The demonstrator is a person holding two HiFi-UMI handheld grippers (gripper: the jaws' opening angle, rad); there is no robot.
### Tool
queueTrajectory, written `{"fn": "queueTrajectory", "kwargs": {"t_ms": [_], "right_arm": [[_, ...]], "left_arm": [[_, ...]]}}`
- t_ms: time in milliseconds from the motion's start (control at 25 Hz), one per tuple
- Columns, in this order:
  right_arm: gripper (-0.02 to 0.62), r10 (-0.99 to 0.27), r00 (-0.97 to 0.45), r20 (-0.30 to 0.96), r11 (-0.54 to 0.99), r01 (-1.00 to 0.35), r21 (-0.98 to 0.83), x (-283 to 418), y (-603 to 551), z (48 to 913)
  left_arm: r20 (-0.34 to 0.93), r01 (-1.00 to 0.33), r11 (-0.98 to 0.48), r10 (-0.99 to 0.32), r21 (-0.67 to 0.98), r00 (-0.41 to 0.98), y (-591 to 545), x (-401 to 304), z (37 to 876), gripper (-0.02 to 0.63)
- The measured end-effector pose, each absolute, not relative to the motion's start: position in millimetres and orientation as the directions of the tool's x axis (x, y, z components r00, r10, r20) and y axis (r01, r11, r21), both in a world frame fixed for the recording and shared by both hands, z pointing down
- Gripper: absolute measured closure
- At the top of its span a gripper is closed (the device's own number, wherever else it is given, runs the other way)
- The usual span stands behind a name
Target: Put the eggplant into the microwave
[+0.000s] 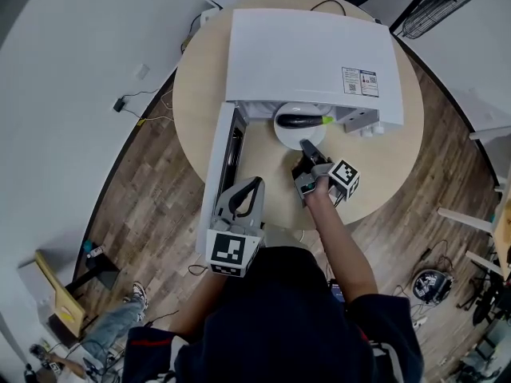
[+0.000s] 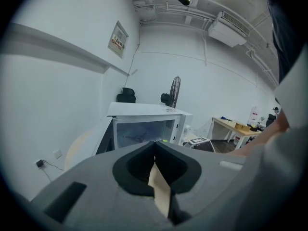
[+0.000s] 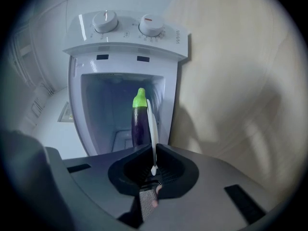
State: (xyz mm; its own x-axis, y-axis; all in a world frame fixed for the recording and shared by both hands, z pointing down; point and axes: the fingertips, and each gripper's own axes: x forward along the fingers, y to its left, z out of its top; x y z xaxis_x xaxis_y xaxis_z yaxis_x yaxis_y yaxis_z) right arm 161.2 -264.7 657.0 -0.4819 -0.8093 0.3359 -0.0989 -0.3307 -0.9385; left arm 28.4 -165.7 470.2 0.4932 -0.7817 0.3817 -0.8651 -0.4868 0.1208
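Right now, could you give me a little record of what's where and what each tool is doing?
Oven: white microwave on round beige table, door swung open
Food: purple eggplant with green stem, lying on white round plate
Plate position: at the oven's mouth
Right tool: shut on the plate's rim
Left tool: shut, empty, near the door

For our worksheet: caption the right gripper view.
Right gripper grips a plate bearing an eggplant at the open microwave.

Lab-like workroom, round table (image 1: 393,174), wood-look floor (image 1: 144,214), trailing cables (image 1: 142,96), standing fan (image 2: 175,88), exposed ceiling pipes (image 2: 192,16)
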Motion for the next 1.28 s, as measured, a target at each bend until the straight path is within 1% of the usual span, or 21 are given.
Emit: {"fn": "queueTrajectory", "kwargs": {"t_ms": [200,720,1000,1280], "right_arm": [[0.574,-0.804,-0.477,0.355,-0.346,-0.110,-0.932,161,-271,667],[0.574,-0.812,-0.467,0.350,-0.339,-0.112,-0.934,154,-291,671],[0.574,-0.825,-0.455,0.335,-0.335,-0.083,-0.939,150,-304,676],[0.574,-0.829,-0.452,0.329,-0.330,-0.081,-0.941,149,-320,676]], "left_arm": [[0.391,-0.864,-0.487,-0.776,0.126,0.494,-167,30,473,0.589],[0.393,-0.861,-0.488,-0.770,0.145,0.503,-169,30,476,0.589],[0.400,-0.854,-0.502,-0.761,0.134,0.510,-167,33,479,0.589],[0.409,-0.846,-0.517,-0.750,0.128,0.520,-164,37,482,0.589]]}}
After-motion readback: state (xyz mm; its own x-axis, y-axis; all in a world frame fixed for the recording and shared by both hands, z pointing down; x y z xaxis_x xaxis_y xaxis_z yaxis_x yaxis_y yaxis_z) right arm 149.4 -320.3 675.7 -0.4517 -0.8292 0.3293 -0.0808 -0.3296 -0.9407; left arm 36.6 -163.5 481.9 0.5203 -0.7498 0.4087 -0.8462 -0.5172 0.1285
